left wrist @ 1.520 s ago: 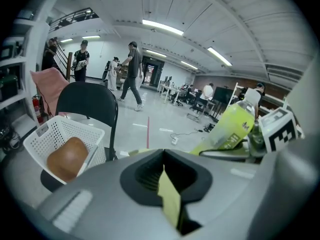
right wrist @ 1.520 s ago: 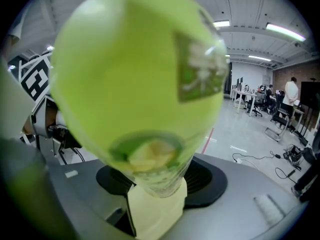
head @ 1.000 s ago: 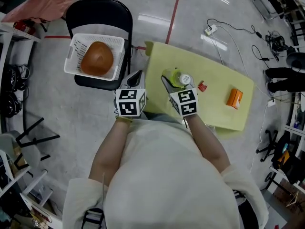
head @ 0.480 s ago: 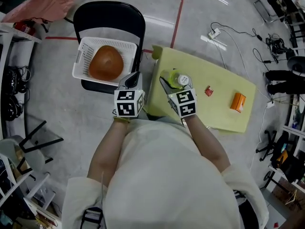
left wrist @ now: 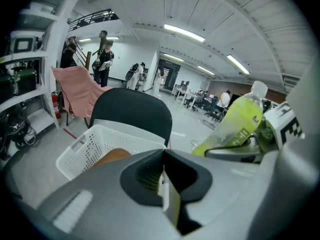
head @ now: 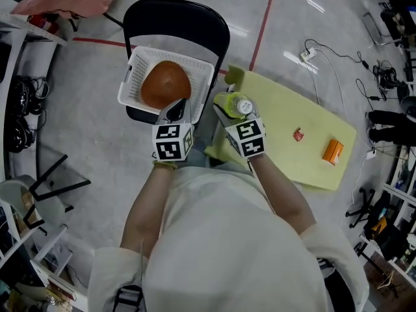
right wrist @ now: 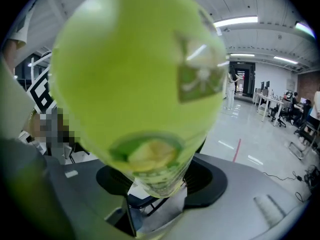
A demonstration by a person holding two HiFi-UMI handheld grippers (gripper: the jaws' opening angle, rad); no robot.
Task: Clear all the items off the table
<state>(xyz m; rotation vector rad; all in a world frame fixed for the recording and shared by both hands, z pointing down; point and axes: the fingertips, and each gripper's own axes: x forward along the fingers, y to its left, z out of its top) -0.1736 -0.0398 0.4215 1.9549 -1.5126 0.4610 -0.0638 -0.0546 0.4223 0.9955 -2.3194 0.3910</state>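
Head view: my right claw clamps the green bottle above the table at its left edge. My left claw is closed, empty, by the basket.

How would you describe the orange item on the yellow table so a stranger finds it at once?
Find the yellow table right of the black chair. Near its right edge lies the orange item, a small oblong pack. The red item beside it is far smaller and nearer the table's middle.
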